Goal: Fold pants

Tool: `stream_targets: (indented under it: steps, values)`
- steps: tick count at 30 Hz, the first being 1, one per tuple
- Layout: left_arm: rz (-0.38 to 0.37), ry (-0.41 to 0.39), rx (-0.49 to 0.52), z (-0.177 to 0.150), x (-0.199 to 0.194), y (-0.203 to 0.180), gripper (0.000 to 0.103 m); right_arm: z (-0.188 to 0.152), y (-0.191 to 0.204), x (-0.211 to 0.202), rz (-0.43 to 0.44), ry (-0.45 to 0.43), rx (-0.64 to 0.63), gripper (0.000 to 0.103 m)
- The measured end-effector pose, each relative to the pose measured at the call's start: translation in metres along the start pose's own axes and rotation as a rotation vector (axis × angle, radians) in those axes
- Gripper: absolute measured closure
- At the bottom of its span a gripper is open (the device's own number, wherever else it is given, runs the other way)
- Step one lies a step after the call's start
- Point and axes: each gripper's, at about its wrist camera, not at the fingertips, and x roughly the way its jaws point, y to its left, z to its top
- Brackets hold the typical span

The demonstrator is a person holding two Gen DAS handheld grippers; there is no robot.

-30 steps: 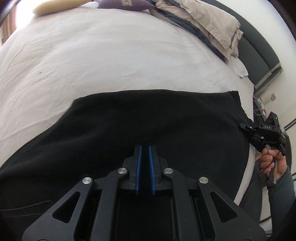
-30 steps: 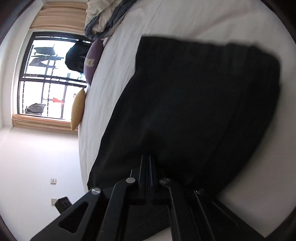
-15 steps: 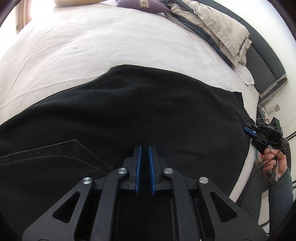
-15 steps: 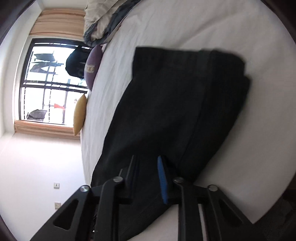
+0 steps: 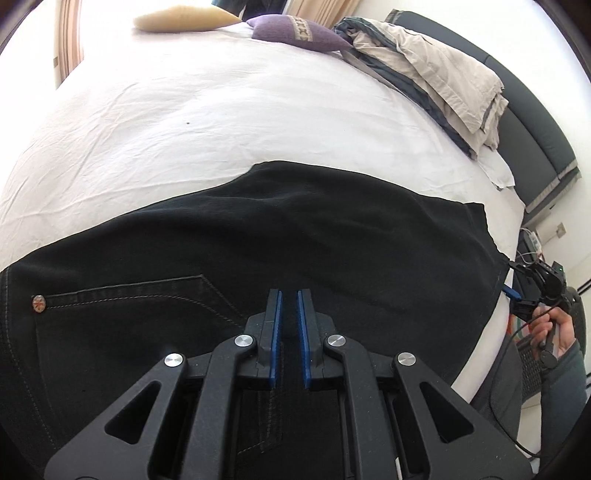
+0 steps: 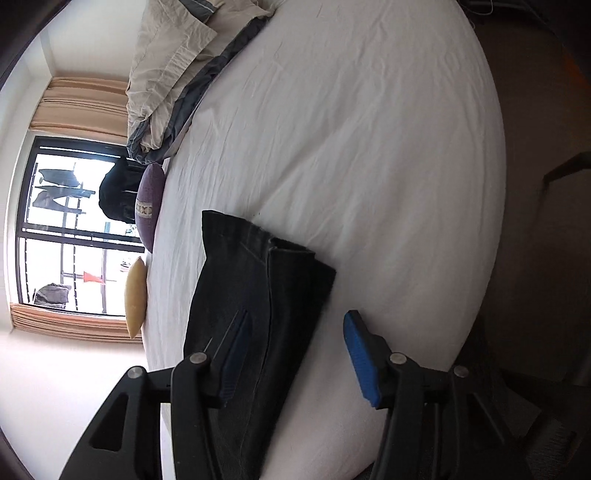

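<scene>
Pants (image 5: 280, 236) lay folded on the bed (image 5: 207, 107) | left gripper (image 5: 289, 325) above them, jaws narrow, pinching cloth | right gripper (image 6: 295, 339) at their hem, jaws opening, gripping nothing

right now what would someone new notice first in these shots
The black pants stand out first, spread dark across the near part of the white bed. Next, the left gripper is shut on their fabric near the back pocket, while the right gripper at the hem end is opening, its pads off the cloth. At the far side lie a crumpled beige duvet and a purple cushion.
</scene>
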Motion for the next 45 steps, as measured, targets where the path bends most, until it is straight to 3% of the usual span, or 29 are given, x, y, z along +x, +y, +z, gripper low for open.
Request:
stream_targets:
  steps: [6,10,12,16,20,24,29,34,37,39,42,45]
  values:
    - [-0.027,0.055,0.009,0.007,0.036,-0.026,0.095,0.011,-0.006,0.009,0.082,0.016,0.069,0.049]
    - [-0.034,0.074,-0.007,0.007,0.055,-0.027,0.095,0.016,-0.021,0.017,0.153,0.018,0.155,0.064]
    - [-0.046,0.08,-0.019,0.005,0.06,-0.023,0.095,0.017,-0.025,0.02,0.157,0.019,0.163,0.076]
    - [-0.067,0.076,-0.043,0.002,0.066,-0.02,0.095,0.016,-0.035,0.022,0.218,0.009,0.203,0.085]
    - [-0.068,0.072,-0.045,0.0,0.068,-0.019,0.095,0.014,-0.04,0.02,0.263,0.004,0.197,0.088]
    - [-0.078,0.069,-0.053,-0.002,0.066,-0.015,0.095,0.013,-0.038,0.018,0.257,-0.002,0.181,0.089]
    - [-0.095,0.073,-0.073,0.0,0.066,-0.009,0.095,0.011,-0.011,0.008,0.192,-0.042,0.083,0.089]
    - [-0.117,0.071,-0.099,0.0,0.067,-0.001,0.095,-0.003,0.058,-0.007,0.116,-0.093,-0.125,0.089]
    - [-0.144,0.062,-0.128,0.0,0.067,0.006,0.095,-0.04,0.132,-0.007,0.071,-0.084,-0.383,0.089]
    - [-0.158,0.058,-0.14,-0.001,0.068,0.01,0.095,-0.091,0.187,-0.003,0.046,-0.029,-0.636,0.089]
    - [-0.167,0.046,-0.167,-0.002,0.069,0.015,0.095,-0.202,0.24,0.012,0.029,0.125,-1.047,0.09]
    - [-0.19,0.04,-0.184,-0.003,0.068,0.022,0.095,-0.277,0.236,0.043,-0.016,0.265,-1.206,0.09]
